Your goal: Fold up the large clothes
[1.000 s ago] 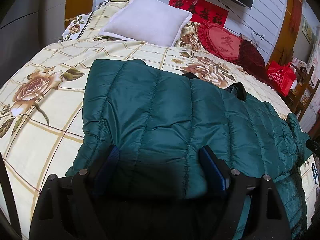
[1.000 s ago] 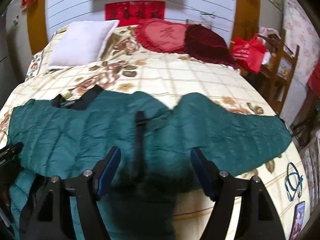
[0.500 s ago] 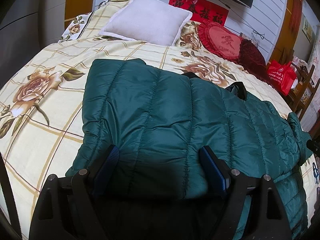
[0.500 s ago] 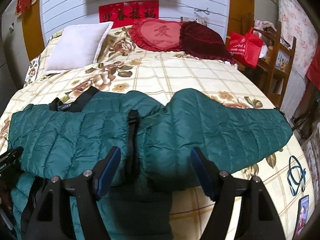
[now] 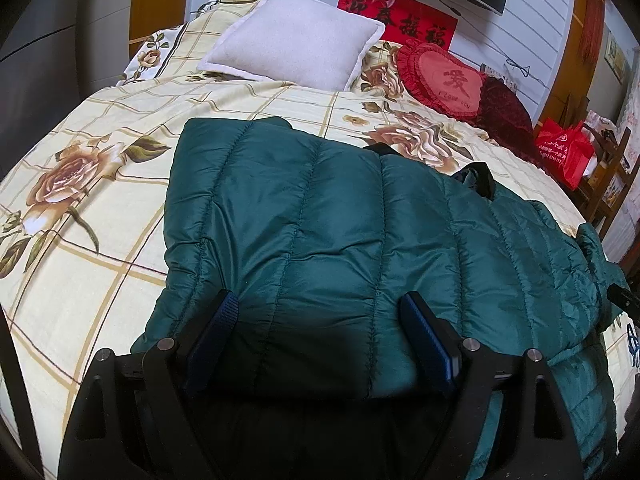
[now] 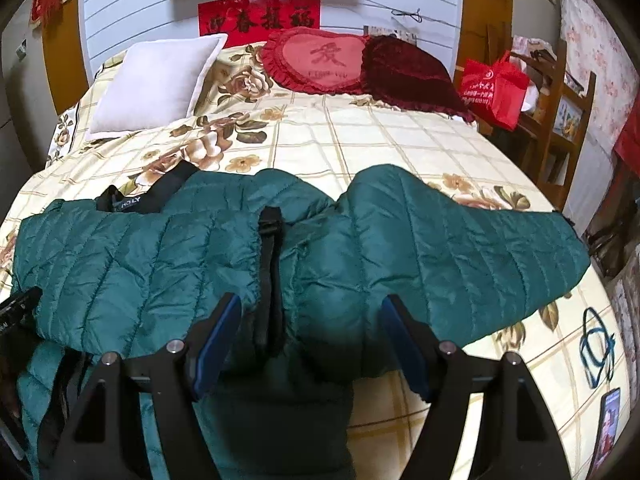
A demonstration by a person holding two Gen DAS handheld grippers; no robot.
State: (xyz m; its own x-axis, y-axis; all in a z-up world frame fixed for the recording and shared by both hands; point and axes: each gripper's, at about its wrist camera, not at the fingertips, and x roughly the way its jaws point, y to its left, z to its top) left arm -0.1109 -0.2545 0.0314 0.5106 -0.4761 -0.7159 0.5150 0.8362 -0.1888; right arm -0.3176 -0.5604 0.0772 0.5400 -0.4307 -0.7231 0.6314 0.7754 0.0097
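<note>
A dark green quilted down jacket lies spread across the bed, and it also shows in the right wrist view. Its near edge hangs over the bed's front. One sleeve stretches out to the right. A black collar and a black strap show on it. My left gripper is open, its blue pads above the jacket's left part. My right gripper is open, above the jacket near the strap. Neither holds anything.
The bed has a cream floral cover. At the head lie a white pillow, a red heart cushion and a dark red cushion. A red bag and wooden shelves stand at the right. A blue cord and a phone lie at the bed's right corner.
The right wrist view has pulled back and risen, so more of the jacket and bed shows. The left gripper has barely moved. Both grippers stay open.
</note>
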